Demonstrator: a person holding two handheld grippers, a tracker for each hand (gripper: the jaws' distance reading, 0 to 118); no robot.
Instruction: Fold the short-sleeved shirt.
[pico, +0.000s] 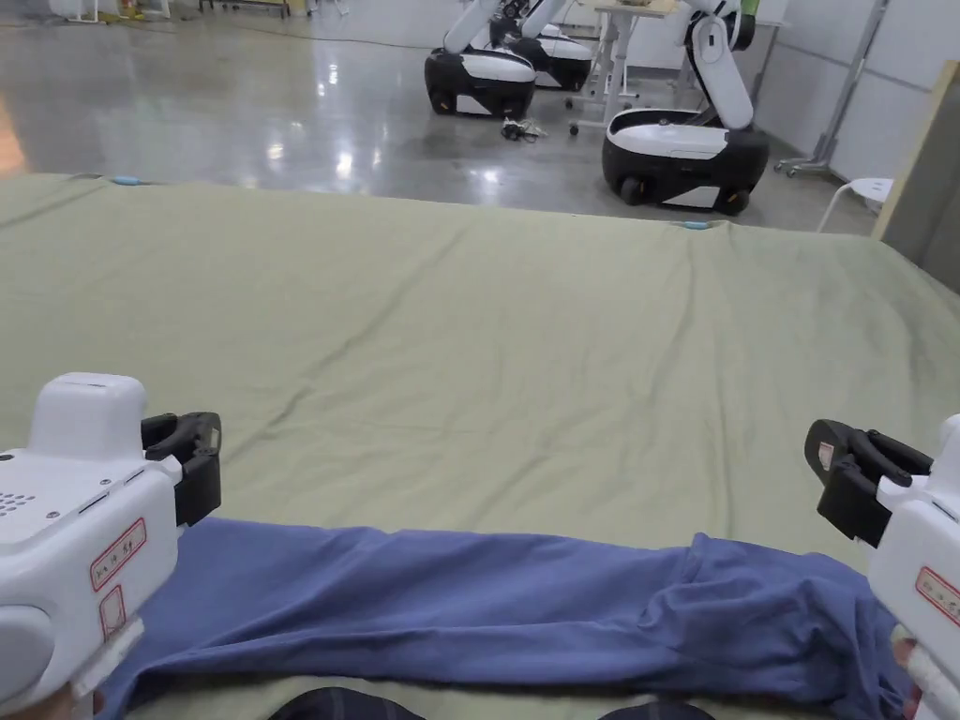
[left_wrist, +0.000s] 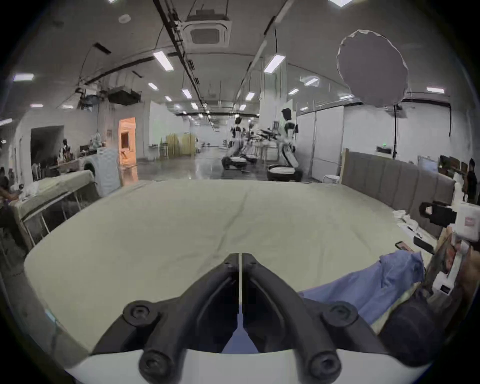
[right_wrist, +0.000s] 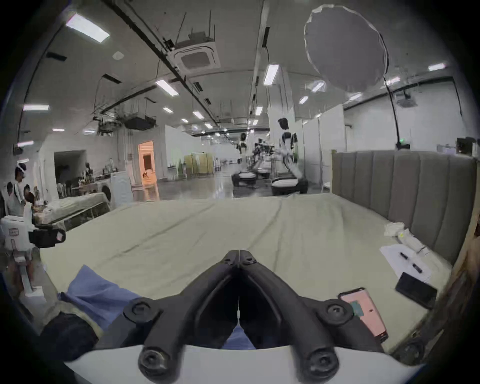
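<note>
Shirt (pico: 487, 600) lay bunched along the bed's (pico: 487, 375) near edge; my left hand-held gripper (left_wrist: 240, 256) and right hand-held gripper (right_wrist: 239, 253) were clenched, empty, above it.

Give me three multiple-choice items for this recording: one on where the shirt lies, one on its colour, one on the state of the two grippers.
1. Where does the shirt lie on the green sheet?
A. along the near edge, between the two grippers
B. at the far edge, by the wheeled robots
C. hanging off the headboard

2. What colour is the shirt?
A. red
B. blue
C. white

3. How do the left gripper and the right gripper stand?
A. both wide open
B. one open, one shut
C. both shut, with nothing between the tips

Key: 1 A, since the head view shows the cloth stretched across the near edge from one gripper to the other. 2 B, as the cloth is blue in all three views. 3 C, because each gripper view shows its own jaws closed together above the sheet, with no cloth at the tips.
</note>
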